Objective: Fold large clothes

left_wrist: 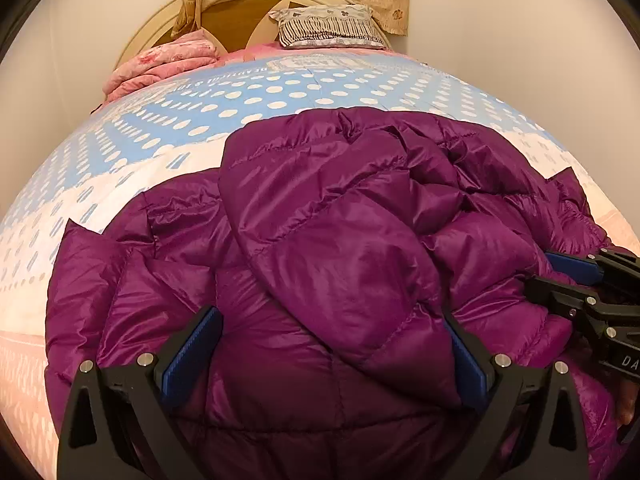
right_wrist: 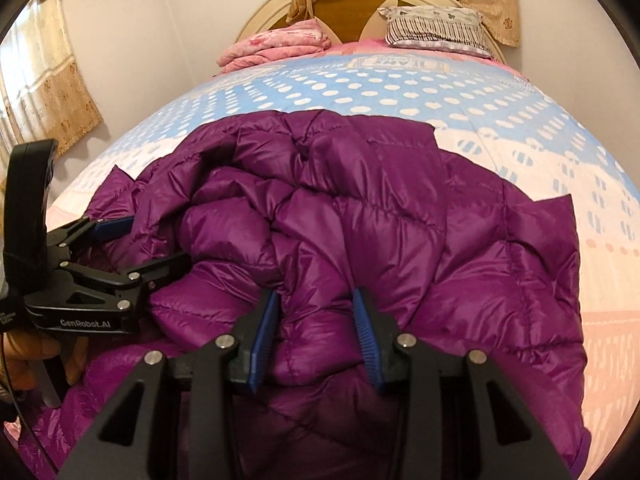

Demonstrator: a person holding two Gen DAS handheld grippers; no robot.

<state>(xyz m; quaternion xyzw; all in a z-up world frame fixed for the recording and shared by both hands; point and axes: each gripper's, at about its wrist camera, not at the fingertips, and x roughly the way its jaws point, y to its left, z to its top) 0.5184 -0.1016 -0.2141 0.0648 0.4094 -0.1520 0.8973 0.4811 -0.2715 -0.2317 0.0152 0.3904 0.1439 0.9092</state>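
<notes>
Left wrist view: left gripper (left_wrist: 334, 344) wide open over purple jacket (left_wrist: 320, 240), pillow (left_wrist: 328, 26) beyond.

Shiny plum-purple quilted jacket (left_wrist: 344, 264), stitched in darker squares. Under it, bedspread (left_wrist: 256, 96) in sky blue with white dots, then a white band with pale blue dashes, then soft pink with white dashes at the edges. Rose-pink flowered blanket (left_wrist: 160, 64) folded by the cream and brown headboard (left_wrist: 232, 16). Pillow (left_wrist: 328, 26) grey-white with dark stripes. Curtain (right_wrist: 52, 88) beige-gold with flowers. Black grippers with blue pads (right_wrist: 264, 332).
</notes>
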